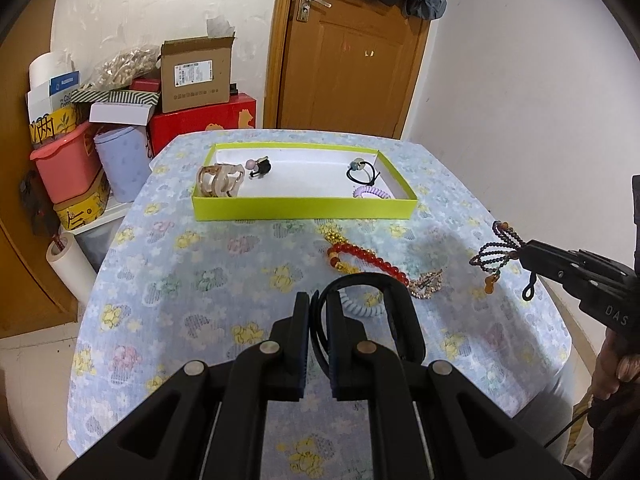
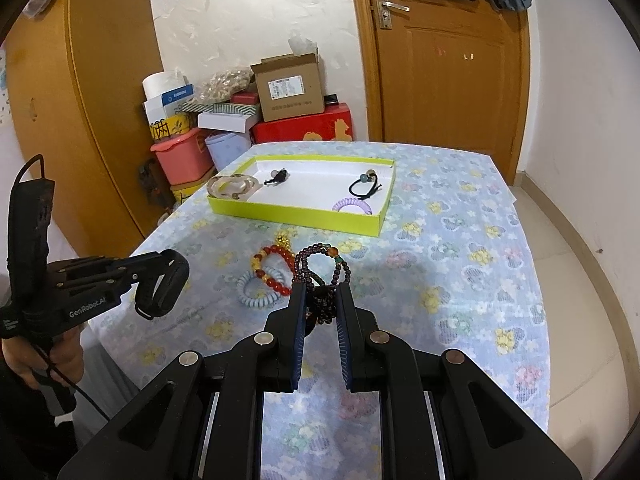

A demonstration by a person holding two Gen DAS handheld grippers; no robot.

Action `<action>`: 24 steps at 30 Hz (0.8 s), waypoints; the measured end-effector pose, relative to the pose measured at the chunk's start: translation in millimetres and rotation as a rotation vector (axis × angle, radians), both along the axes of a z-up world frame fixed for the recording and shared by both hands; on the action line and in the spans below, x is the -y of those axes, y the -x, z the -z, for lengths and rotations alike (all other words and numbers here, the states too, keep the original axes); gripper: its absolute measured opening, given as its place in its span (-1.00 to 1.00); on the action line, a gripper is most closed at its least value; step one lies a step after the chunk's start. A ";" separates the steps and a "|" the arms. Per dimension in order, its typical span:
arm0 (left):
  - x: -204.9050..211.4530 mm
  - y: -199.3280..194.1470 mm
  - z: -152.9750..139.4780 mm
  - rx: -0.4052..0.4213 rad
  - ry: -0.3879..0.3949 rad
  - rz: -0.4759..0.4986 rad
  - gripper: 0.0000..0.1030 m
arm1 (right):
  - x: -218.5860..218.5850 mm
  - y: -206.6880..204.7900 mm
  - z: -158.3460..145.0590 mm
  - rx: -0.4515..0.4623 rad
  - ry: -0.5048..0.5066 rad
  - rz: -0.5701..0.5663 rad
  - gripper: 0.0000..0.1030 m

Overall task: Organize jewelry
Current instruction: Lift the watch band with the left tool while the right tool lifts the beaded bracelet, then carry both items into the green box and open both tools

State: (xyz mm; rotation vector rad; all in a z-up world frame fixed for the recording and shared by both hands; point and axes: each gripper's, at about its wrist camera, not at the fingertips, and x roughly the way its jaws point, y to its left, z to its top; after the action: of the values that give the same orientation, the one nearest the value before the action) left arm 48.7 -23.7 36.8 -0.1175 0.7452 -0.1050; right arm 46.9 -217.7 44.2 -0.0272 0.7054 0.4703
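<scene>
A lime-green tray (image 1: pixel 304 208) (image 2: pixel 296 216) stands at the far side of the flowered table. In it lie a beige hair claw (image 1: pixel 220 180), a small black clip (image 1: pixel 260 166), a black hair tie (image 1: pixel 362 172) and a purple coil tie (image 1: pixel 372 193). My left gripper (image 1: pixel 319 300) (image 2: pixel 178 270) is shut on a black band (image 1: pixel 360 280) (image 2: pixel 160 292), held above the table. My right gripper (image 2: pixel 320 292) (image 1: pixel 524 254) is shut on a dark beaded bracelet (image 2: pixel 320 266) (image 1: pixel 496 252), also lifted. Below them lie a red bead bracelet (image 1: pixel 368 260) (image 2: pixel 276 268) and a pale blue coil tie (image 1: pixel 360 308) (image 2: pixel 256 292).
A gold bead piece (image 1: pixel 332 234) and a rhinestone clip (image 1: pixel 428 282) lie on the cloth. Stacked boxes (image 1: pixel 196 76) and a pink bin (image 1: pixel 64 164) crowd the floor beyond the table's far left corner. A wooden door (image 1: pixel 344 60) is behind. A hand (image 2: pixel 40 360) holds the left gripper's handle.
</scene>
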 end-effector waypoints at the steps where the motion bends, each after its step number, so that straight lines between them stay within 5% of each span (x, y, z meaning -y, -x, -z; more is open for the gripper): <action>1: -0.3 -1.8 -0.8 0.002 0.000 0.000 -0.84 | -1.1 -1.7 -0.5 0.001 -0.001 -0.003 -0.71; 24: -21.5 -101.0 -23.1 0.050 -0.058 -0.033 -0.84 | -28.4 -89.4 -13.0 0.040 0.008 -0.037 -0.71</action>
State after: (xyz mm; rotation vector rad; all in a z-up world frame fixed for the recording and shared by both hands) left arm 149.7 -2.1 59.9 -0.0712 0.6958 -0.0544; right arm 136.4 -189.3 57.2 -0.0577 0.6681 0.5011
